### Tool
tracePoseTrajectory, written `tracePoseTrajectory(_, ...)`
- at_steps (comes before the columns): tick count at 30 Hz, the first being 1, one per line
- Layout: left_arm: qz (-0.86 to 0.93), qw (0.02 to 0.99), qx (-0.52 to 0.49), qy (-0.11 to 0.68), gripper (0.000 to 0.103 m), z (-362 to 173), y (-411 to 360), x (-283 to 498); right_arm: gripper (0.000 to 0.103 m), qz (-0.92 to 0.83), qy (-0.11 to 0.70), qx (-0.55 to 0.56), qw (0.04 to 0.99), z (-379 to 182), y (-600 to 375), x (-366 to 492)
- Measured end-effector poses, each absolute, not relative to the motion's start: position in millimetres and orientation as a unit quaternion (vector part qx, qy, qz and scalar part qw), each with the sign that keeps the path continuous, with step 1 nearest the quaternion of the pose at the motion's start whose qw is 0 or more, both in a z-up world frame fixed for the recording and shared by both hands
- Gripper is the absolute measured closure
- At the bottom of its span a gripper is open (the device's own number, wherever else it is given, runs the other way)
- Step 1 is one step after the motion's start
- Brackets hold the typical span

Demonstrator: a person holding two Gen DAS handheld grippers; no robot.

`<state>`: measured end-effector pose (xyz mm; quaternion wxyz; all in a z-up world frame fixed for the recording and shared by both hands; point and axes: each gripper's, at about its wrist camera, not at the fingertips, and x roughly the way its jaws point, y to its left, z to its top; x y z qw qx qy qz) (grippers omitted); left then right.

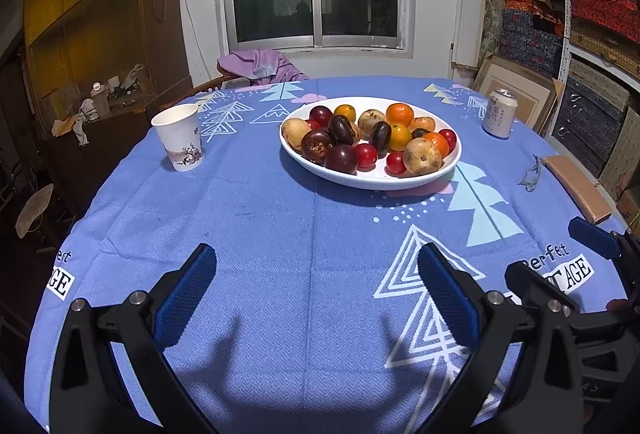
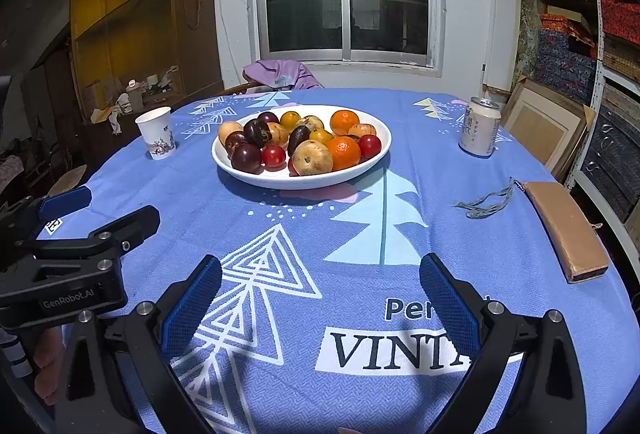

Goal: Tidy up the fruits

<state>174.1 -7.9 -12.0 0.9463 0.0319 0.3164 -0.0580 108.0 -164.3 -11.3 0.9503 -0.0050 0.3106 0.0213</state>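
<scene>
- Left wrist view: the left gripper (image 1: 316,282) is hovering over the near part of the blue tablecloth (image 1: 280,226), its blue pads spread wide and gripping nothing. The white plate (image 1: 372,180) is sitting well ahead of it, towards the far middle of the table, heaped with mixed fruit (image 1: 370,138): oranges, dark plums, small red ones and brownish pears.
- The fruits are leaning on one another, so pulling one from the near edge is likely to send its neighbours rolling off the shallow rim.
- The paper cup (image 1: 181,138) is standing at far left; a wide sweep from this side could be knocking it over.
- Right wrist view: the right gripper (image 2: 320,288) is likewise released and empty over the near cloth, the plate (image 2: 256,176) lying ahead and slightly left.
- The drink can (image 2: 479,132) is standing at far right, its top seemingly opened, so a bump is risking a spill.
- The left gripper (image 2: 100,210) is showing close at the left; both reaching together could be colliding.
</scene>
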Motion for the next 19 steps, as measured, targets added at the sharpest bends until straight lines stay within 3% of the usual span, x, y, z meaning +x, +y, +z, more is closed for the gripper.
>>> tracePoseTrajectory(19,-0.060,0.946,0.018,0.319,0.004,-10.8,-5.6,174.7,0.003,0.023,0.308,-0.005,0.951,-10.7,-163.6,107.2)
